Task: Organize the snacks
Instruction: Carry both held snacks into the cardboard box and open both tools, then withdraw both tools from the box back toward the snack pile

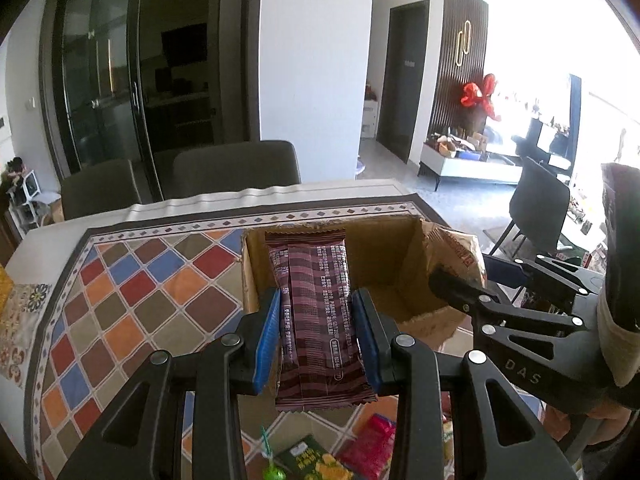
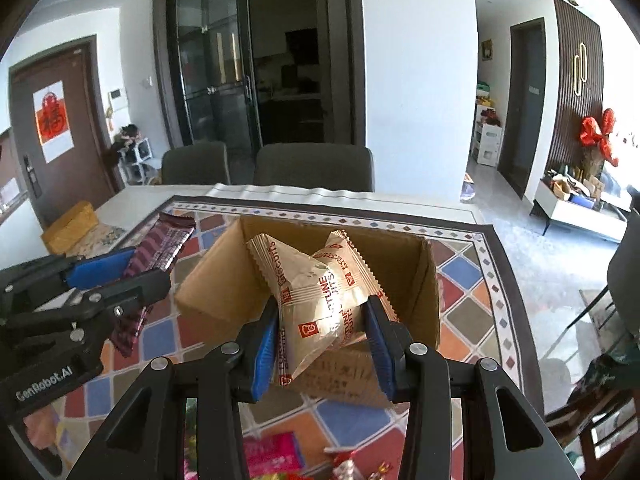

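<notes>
An open cardboard box (image 1: 380,256) stands on the patterned tablecloth; its inside looks bare. My left gripper (image 1: 316,300) is shut on a maroon striped snack packet (image 1: 316,320), held lengthwise above the box's near left edge. From the right wrist view, my right gripper (image 2: 323,312) is shut on beige biscuit packets (image 2: 316,300) over the box (image 2: 404,256). Each gripper shows in the other's view: the right gripper (image 1: 468,272) with the biscuit packet (image 1: 452,248) at the box's right wall, the left gripper (image 2: 146,266) with the maroon packet (image 2: 160,248) left of the box.
Loose snacks lie on the cloth below the grippers: a green packet (image 1: 312,460), a pink packet (image 1: 372,444), also a pink packet (image 2: 272,452). Two dark chairs (image 2: 312,168) stand at the table's far edge. A yellow box (image 2: 70,228) sits at far left.
</notes>
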Demonstrator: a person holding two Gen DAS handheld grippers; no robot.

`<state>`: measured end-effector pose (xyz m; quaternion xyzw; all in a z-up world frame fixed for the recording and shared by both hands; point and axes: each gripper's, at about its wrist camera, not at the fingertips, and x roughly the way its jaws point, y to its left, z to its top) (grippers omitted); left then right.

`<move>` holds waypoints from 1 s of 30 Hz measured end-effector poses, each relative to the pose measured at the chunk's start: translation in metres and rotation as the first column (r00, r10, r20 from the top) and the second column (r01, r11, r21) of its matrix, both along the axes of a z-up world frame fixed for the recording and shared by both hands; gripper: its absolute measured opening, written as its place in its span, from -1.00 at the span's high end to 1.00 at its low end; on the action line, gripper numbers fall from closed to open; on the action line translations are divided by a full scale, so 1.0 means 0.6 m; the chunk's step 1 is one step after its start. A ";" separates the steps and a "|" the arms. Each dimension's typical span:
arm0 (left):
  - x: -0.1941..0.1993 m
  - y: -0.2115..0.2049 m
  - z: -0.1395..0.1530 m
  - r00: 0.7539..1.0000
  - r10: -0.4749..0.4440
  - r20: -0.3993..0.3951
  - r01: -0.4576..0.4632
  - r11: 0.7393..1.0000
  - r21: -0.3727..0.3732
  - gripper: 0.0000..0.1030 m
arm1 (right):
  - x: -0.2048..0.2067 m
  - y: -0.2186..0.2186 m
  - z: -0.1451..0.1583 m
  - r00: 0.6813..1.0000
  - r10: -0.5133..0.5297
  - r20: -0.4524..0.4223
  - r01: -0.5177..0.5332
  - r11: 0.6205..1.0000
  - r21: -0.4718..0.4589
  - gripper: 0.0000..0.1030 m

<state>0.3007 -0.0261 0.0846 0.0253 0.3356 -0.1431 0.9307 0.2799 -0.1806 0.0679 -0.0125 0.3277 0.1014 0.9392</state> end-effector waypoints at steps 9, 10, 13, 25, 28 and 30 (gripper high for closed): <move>0.084 -0.008 -0.032 0.998 0.017 -0.064 -0.015 1.000 0.024 0.28 | 0.066 -0.008 -0.013 0.998 -0.012 -0.063 0.012 1.000 -0.004 0.17; 0.090 -0.008 -0.035 0.997 0.016 -0.071 -0.014 1.000 0.026 0.25 | 0.071 -0.009 -0.016 0.997 -0.016 -0.070 0.016 1.000 -0.003 0.17; 0.099 -0.008 -0.039 0.996 0.037 -0.080 -0.034 0.999 0.038 0.08 | 0.081 -0.005 -0.016 0.997 -0.024 -0.070 0.023 1.000 -0.021 -0.08; 0.021 0.016 -0.019 0.995 0.090 -0.035 -0.088 0.995 0.052 -0.29 | 0.043 -0.011 -0.008 0.997 -0.056 -0.054 0.054 0.998 -0.036 -0.31; -0.006 0.020 -0.009 0.995 0.097 -0.007 -0.097 0.993 0.064 -0.34 | 0.022 -0.007 -0.003 0.998 -0.040 -0.040 0.039 0.999 -0.029 -0.31; -0.027 0.023 -0.004 0.995 0.095 0.012 -0.095 0.993 0.070 -0.37 | 0.002 -0.002 0.001 0.999 -0.026 -0.021 0.026 0.999 -0.033 -0.31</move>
